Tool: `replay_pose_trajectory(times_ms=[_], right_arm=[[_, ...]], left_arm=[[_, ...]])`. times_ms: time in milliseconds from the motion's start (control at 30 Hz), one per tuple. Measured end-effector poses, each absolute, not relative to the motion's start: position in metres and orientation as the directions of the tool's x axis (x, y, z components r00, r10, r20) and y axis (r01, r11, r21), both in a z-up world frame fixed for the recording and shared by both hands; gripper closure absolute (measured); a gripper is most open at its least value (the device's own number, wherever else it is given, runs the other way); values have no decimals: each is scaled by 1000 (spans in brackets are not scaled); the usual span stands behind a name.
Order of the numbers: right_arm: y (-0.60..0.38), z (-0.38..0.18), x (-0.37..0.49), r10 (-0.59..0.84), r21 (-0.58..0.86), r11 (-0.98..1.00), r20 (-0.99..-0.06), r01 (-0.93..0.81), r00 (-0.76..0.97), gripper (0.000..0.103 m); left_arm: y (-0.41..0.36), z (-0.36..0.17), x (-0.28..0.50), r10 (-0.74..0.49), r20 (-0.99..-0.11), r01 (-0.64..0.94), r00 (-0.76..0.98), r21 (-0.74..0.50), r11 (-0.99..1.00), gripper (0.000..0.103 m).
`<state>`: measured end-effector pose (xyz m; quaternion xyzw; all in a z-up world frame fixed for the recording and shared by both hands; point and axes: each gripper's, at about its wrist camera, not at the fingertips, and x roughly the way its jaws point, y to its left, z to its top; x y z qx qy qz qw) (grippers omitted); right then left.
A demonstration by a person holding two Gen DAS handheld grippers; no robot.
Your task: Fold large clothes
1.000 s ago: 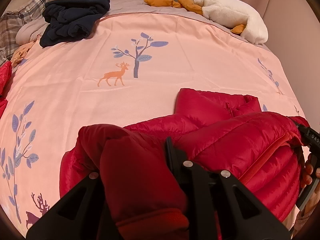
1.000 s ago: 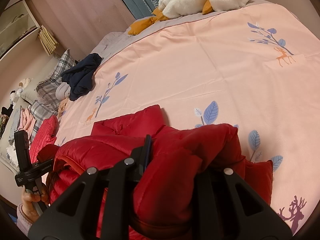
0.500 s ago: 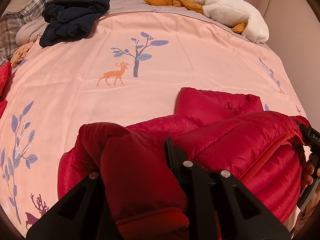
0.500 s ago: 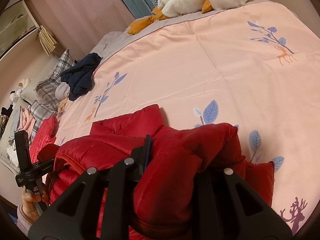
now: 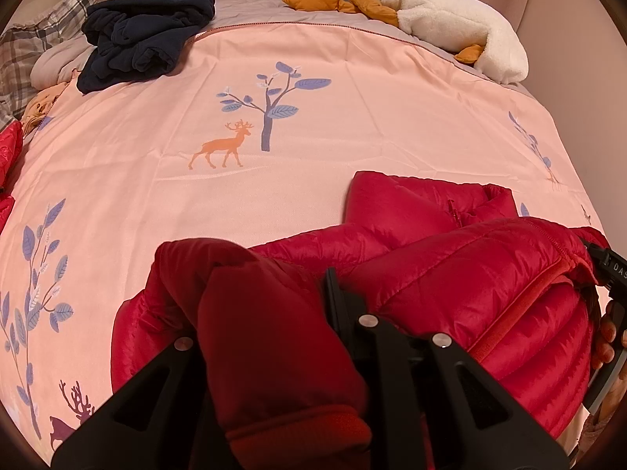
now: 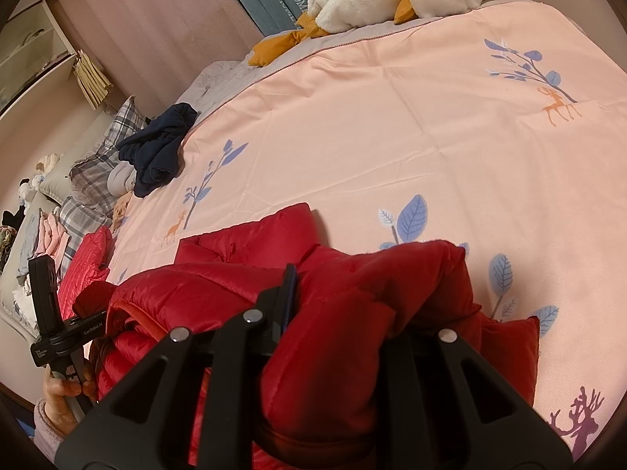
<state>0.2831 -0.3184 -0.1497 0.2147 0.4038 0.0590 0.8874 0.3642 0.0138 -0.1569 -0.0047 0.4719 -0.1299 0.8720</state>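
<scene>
A red puffer jacket (image 5: pixel 450 274) lies bunched at the near edge of the pink bed cover (image 5: pixel 274 196); it also shows in the right wrist view (image 6: pixel 243 286). My left gripper (image 5: pixel 274 313) is shut on a thick fold of the red jacket, a sleeve cuff hanging between its fingers. My right gripper (image 6: pixel 345 313) is shut on another thick fold of the same jacket (image 6: pixel 352 333). Both hold the jacket's near side lifted above the bed. Its collar end (image 5: pixel 411 203) rests on the cover.
A dark navy garment (image 5: pixel 145 43) lies at the bed's far left by plaid pillows (image 5: pixel 31 47). A white plush toy with orange feet (image 5: pixel 462 27) lies at the head. Another red garment (image 6: pixel 86 258) lies off the left side. A wall runs along the right.
Almost nothing has moved; both grippers keep hold of the jacket, which has shifted only very slightly.
</scene>
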Motion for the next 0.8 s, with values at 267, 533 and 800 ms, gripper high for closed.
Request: replay_pose_trajectory(times_ms=[267,533,800], right_arm=[[-318,-152,282,283,433,899,-689,65,667,84],[-318,-151,283,282,431,900,-690,66,666,83],[-318,-151,282,281,430,901,-691,66,666,80]], left_arm=[[14,-158,365,-230,-823,219,519,-132,967,87],[14,-158,364,-232,-823,212,519,-139,967,88],[11,-157,361,-218,-819,209,530,-123,970,87]])
